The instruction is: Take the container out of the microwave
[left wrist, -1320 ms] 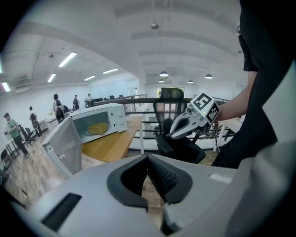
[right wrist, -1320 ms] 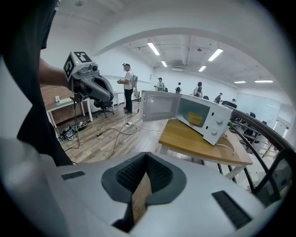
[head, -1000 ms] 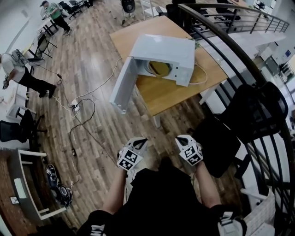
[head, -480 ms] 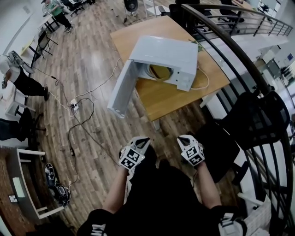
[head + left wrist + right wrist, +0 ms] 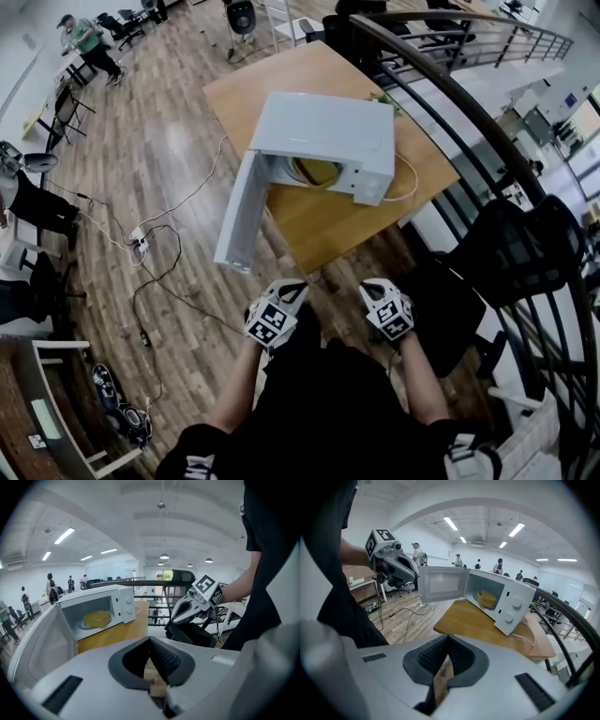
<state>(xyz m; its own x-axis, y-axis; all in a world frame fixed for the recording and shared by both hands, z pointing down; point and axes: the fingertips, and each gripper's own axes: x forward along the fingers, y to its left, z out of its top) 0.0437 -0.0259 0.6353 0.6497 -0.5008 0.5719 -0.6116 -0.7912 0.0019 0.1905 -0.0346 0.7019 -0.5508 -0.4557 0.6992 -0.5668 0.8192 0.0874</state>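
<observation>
Nearer the table (image 5: pixel 323 216) than a second ago. Microwave (image 5: pixel 328 122) larger and lower in the head view, floor cables (image 5: pixel 164 239) drifted off to the left. Well apart from it even so; no reach begun.

Door (image 5: pixel 242 211) swung fully open to the left, cavity exposed. Yellow container (image 5: pixel 317 170) inside the cavity, untouched, plain to see through the opening in both gripper views.

Left gripper (image 5: pixel 291 287) and right gripper (image 5: pixel 372 284) carried low, close to the body, side by side, aimed toward the table edge. Same carry as a second ago. Pads pressed together at the tips on each, nothing pinched, only floorboards showing in the slit behind.

Meaning for the task: approach under way, access already clear, no door work needed. Container not yet within reach. Next, most likely: step up to the table edge, spread the jaws, go into the cavity level. Worth minding the open door on the left during the reach.
</observation>
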